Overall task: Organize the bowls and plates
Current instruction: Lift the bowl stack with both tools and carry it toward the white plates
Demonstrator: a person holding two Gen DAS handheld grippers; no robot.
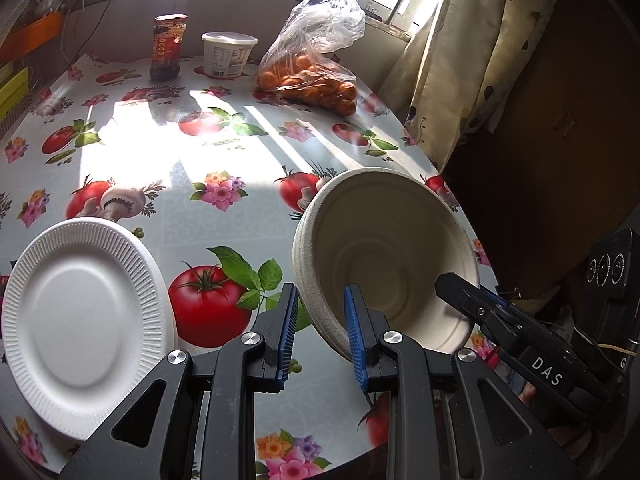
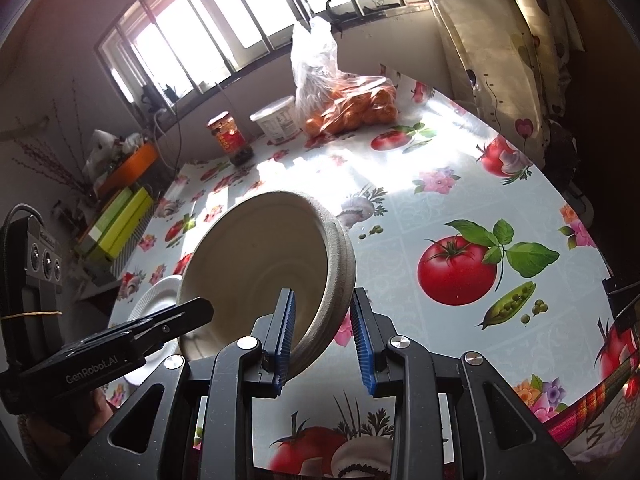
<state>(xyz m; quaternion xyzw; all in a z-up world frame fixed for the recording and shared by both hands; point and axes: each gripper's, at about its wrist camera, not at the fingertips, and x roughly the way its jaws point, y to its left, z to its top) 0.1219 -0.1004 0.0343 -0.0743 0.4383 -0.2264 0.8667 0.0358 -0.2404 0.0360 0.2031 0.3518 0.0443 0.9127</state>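
A beige pulp bowl (image 1: pixel 384 256) is lifted off the table, tilted, with both grippers at its rim. My left gripper (image 1: pixel 322 334) straddles the bowl's near rim with a wide gap between its blue pads. My right gripper (image 2: pixel 326 340) straddles the opposite rim (image 2: pixel 320 320), also with a wide gap; in the left wrist view it enters from the right (image 1: pixel 472 304). The bowl also shows in the right wrist view (image 2: pixel 264 264). A white ribbed foam plate (image 1: pixel 84 320) lies flat on the table at the left, partly hidden behind the bowl in the right wrist view (image 2: pixel 158 292).
At the table's far side stand a dark sauce jar (image 1: pixel 168 48), a white tub (image 1: pixel 228 54) and a plastic bag of oranges (image 1: pixel 316 76). A curtain (image 1: pixel 452 60) hangs at the right edge. Green and orange boxes (image 2: pixel 120 216) sit at the left. The tablecloth (image 1: pixel 224 152) has a tomato print.
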